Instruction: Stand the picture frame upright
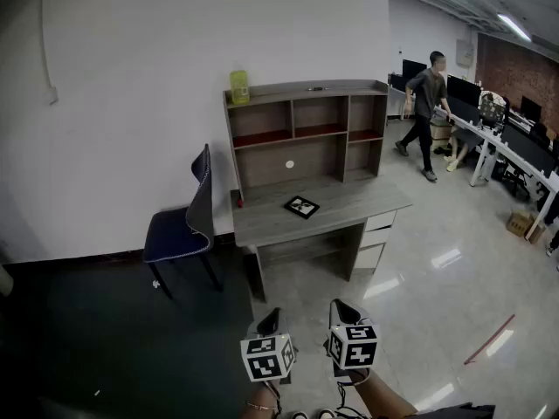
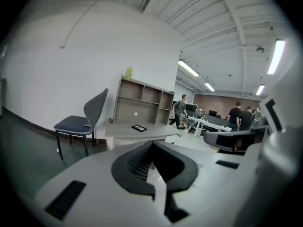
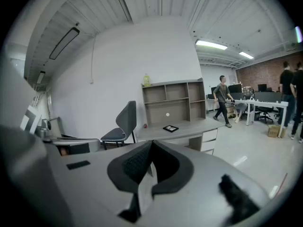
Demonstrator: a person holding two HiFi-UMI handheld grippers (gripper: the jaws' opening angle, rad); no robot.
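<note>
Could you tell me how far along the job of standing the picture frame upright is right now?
Done: nothing yet; the picture frame lies flat on the desk. In hand: nothing; the left gripper and right gripper are both shut and empty, well short of the desk. Left: walk up, grasp the frame and set it upright.

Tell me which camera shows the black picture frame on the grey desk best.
The head view: it looks down on the black rectangular picture frame, lying flat on the grey wooden desk. Both gripper views catch it from low and far off, as a thin dark sliver.
</note>
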